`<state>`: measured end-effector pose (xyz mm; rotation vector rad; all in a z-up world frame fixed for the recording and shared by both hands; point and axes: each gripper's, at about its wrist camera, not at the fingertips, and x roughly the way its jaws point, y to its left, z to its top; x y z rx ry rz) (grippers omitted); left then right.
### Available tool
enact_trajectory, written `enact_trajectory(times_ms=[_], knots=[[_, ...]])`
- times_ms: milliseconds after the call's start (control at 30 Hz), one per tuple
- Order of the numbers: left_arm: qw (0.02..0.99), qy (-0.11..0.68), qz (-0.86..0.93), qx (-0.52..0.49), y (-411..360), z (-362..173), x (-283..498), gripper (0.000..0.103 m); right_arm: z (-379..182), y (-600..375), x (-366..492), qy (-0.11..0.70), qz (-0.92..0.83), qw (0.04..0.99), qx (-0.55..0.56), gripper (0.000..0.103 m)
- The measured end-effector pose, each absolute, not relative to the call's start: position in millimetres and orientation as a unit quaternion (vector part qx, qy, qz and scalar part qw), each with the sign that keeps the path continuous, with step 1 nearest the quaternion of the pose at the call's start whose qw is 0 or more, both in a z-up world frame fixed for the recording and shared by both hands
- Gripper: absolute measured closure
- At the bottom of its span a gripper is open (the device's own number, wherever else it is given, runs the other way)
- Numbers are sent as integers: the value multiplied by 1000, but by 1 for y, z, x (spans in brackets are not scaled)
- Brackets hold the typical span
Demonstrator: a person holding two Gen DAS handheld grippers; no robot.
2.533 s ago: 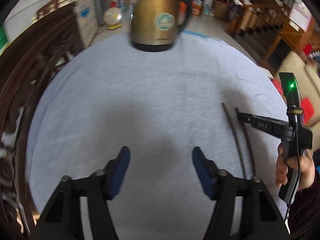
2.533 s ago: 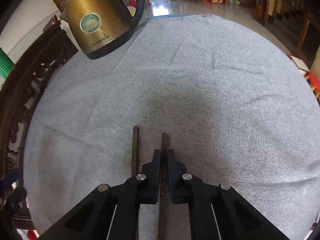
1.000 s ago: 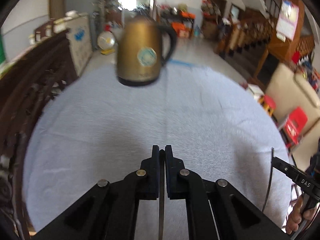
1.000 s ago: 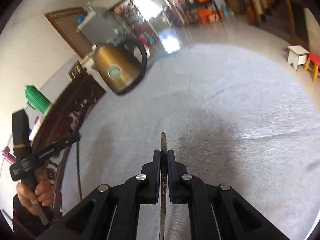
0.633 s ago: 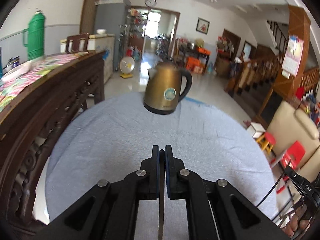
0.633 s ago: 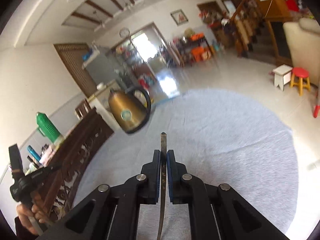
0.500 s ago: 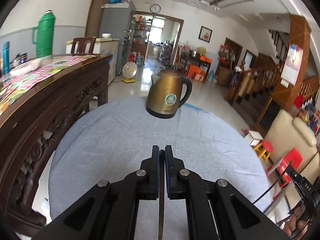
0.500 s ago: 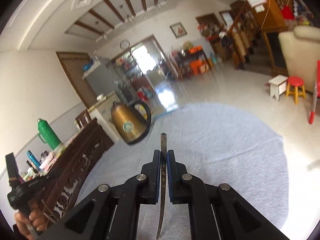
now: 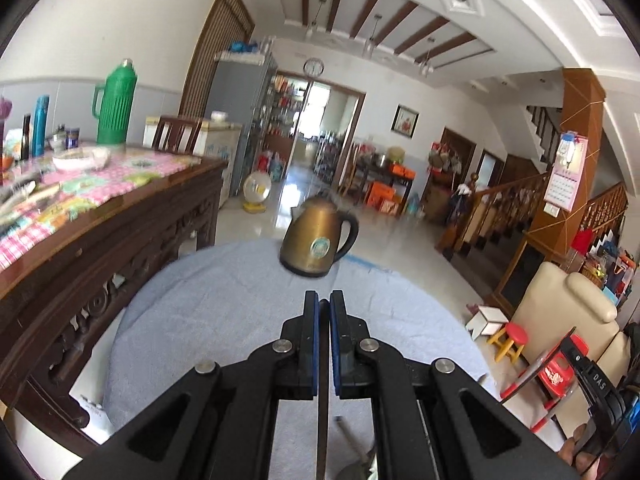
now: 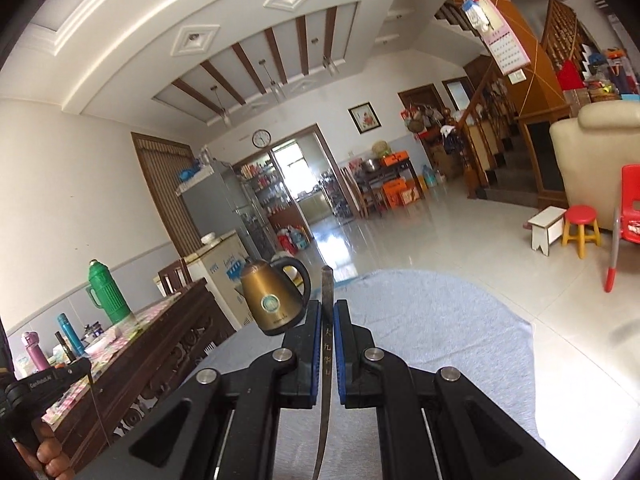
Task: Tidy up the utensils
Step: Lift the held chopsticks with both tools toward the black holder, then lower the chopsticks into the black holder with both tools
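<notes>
My left gripper (image 9: 324, 297) is shut on a thin dark chopstick (image 9: 322, 408) that runs down between its blue pads and out at the frame's bottom. My right gripper (image 10: 328, 307) is shut on a second dark chopstick (image 10: 327, 280), whose tip pokes out past the pads. Both grippers hang above the round table under a blue-grey cloth (image 9: 208, 304). The right gripper (image 9: 570, 344) also shows at the right edge of the left wrist view. The left gripper (image 10: 82, 366) appears at the left edge of the right wrist view, held by a hand.
A bronze electric kettle (image 9: 317, 242) stands at the table's far edge. A dark carved sideboard (image 9: 100, 240) with a green thermos (image 9: 114, 102) runs along the left. A beige armchair (image 9: 568, 320), a red stool (image 10: 581, 229) and a white stool (image 10: 546, 231) stand on the right.
Both grippers have risen from the cloth and tilted upward, each carrying its chopstick. The table has dropped lower in both views and more of the room shows.
</notes>
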<state>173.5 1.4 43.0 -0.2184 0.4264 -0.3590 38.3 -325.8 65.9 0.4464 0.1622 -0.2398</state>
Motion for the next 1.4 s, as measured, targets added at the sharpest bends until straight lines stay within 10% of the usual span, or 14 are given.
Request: enact_trajectory(times_ms=[467, 1400], knots=[[976, 87, -174, -97, -51, 71, 135, 98, 87, -301, -4, 41, -84, 972, 218, 96], [981, 104, -151, -59, -101, 25, 151, 98, 48, -285, 24, 86, -38, 970, 224, 96]])
